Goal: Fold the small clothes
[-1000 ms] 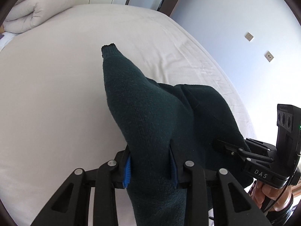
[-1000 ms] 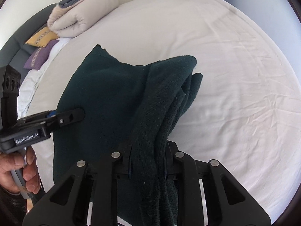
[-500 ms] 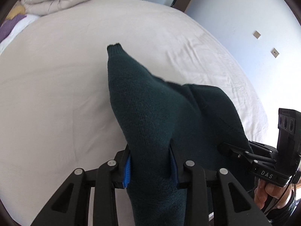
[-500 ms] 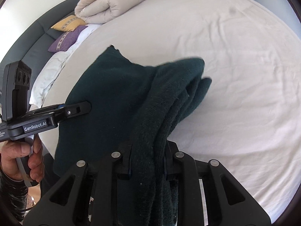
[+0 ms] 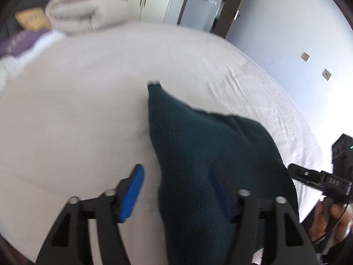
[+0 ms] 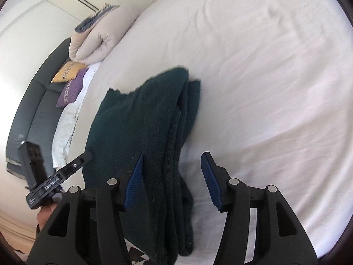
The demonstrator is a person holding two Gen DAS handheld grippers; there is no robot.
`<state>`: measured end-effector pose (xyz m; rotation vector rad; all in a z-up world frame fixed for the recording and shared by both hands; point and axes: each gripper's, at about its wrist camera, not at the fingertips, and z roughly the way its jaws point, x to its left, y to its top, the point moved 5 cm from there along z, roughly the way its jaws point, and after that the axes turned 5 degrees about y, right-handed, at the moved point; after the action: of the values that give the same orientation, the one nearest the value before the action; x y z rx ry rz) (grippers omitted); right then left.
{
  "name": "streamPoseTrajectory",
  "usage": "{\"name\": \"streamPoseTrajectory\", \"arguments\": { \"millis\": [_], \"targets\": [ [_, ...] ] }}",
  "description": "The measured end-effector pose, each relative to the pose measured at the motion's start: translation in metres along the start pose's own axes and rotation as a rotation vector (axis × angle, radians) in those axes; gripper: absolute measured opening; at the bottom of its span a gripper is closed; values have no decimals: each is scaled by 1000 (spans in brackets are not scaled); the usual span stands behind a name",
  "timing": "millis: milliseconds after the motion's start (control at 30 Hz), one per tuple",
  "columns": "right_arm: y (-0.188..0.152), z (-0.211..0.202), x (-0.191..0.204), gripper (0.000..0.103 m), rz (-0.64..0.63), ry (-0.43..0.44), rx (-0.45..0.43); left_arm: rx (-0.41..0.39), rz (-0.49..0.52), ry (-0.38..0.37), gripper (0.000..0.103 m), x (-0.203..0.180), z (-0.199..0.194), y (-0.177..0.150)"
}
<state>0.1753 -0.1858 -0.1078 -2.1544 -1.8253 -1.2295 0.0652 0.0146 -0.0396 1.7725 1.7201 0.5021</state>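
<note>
Your left gripper [image 5: 176, 195] and right gripper [image 6: 172, 180] are both opening; the knit [image 6: 141, 128] lies between the jaws, released. It rests folded on the sheet [image 6: 264, 77], centre frame. Expect soft, limp, light fabric that slumps. Take hold at the layered edge, pinching all plies together.
</note>
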Motion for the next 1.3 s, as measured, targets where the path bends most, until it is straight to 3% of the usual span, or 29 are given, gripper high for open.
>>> {"name": "streamPoseTrajectory", "arguments": {
  "millis": [100,167,233,300,400,467,567,633,733,900,1033,1300],
  "targets": [
    [0,-38,24,52,-130,-101,-101,-169,43,105,103,-3,-47,1],
    [-4,-63,49,53,-221,-147,-184,-276,74,156,103,-9,-79,-2],
    [-11,-98,64,64,-291,-176,-280,-350,107,186,103,-16,-102,-6],
    [-11,-131,89,83,-348,-165,-408,-394,144,244,103,-21,-121,-10],
    [-20,-172,117,100,-428,-127,-582,-447,161,330,103,-24,-147,-8],
    [-22,-190,139,103,-491,-152,-671,-497,134,346,103,-22,-165,-5],
    [-27,-212,159,103,-541,-148,-732,-554,77,362,103,-15,-190,-8],
    [-29,-223,167,103,-529,-148,-731,-549,28,364,103,-10,-196,-7],
    [-30,-226,174,103,-503,-145,-656,-462,4,357,103,-3,-186,-6],
    [-46,-216,160,103,-453,-234,-527,-369,-17,390,103,2,-163,-11],
    [-50,-175,132,103,-392,-306,-416,-273,20,384,103,-8,-142,-21],
    [-62,-120,117,103,-372,-322,-288,-182,62,330,103,-25,-121,-36]
  ]
}}
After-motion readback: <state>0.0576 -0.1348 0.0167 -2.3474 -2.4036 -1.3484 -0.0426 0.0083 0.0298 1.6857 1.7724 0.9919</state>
